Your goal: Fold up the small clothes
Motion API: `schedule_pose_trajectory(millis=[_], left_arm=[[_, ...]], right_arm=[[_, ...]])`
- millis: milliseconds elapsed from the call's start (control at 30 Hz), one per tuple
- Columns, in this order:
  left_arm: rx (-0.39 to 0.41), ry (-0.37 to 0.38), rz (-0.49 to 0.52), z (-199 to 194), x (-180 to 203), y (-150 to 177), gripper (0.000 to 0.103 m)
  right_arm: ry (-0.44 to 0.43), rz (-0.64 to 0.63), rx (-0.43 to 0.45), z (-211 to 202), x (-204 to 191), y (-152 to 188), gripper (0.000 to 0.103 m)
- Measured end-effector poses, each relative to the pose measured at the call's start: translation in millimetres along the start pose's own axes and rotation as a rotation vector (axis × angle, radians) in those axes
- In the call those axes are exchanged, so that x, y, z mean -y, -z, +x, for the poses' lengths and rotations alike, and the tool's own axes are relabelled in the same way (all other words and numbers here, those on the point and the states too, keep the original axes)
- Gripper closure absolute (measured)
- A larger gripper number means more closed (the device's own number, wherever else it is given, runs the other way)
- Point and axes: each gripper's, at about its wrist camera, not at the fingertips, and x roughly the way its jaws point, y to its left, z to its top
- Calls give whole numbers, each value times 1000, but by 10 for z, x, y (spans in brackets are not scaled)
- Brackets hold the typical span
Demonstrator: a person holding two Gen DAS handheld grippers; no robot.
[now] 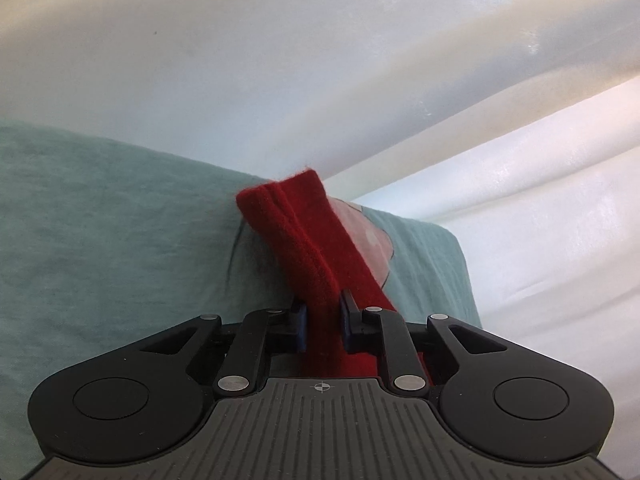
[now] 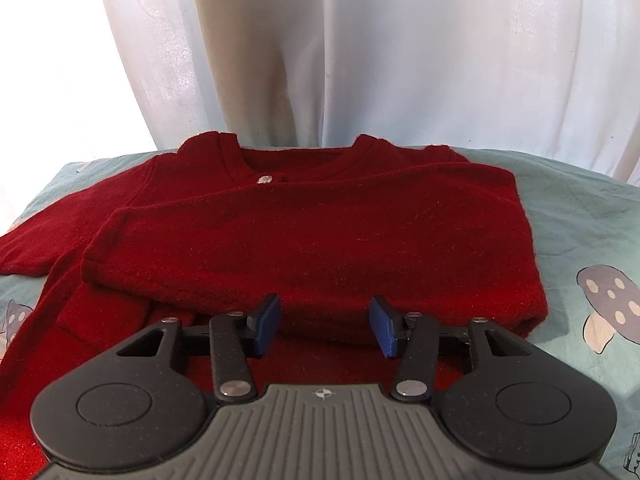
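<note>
A small red knit cardigan lies on a teal sheet, neck away from me, with one silver button below the collar. Its right sleeve is folded across the chest; the left sleeve lies spread to the left. My right gripper is open, just above the cardigan's lower part, holding nothing. In the left wrist view my left gripper is shut on a red sleeve end, which stands up from between the blue pads above the teal sheet.
White curtains hang behind the sheet's far edge and also fill the left wrist view. The sheet has mushroom prints, one at the right and one at the left edge.
</note>
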Motion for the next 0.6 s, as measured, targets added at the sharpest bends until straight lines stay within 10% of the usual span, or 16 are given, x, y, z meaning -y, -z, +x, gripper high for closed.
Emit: schedule_pose_trajectory(millis=[267,467,600], left_arm=[[89,231,479,-794,1290,519,92],[13,511,831,-1417,2158,1707,91],[-115,554,1025,-1402,2351,2669,90]], right_arm=[[-10,36,37,-87,44,-14,54],[-31,64,68,-169,50,-22,54],[-44,74,76,-239,62,-7,54]])
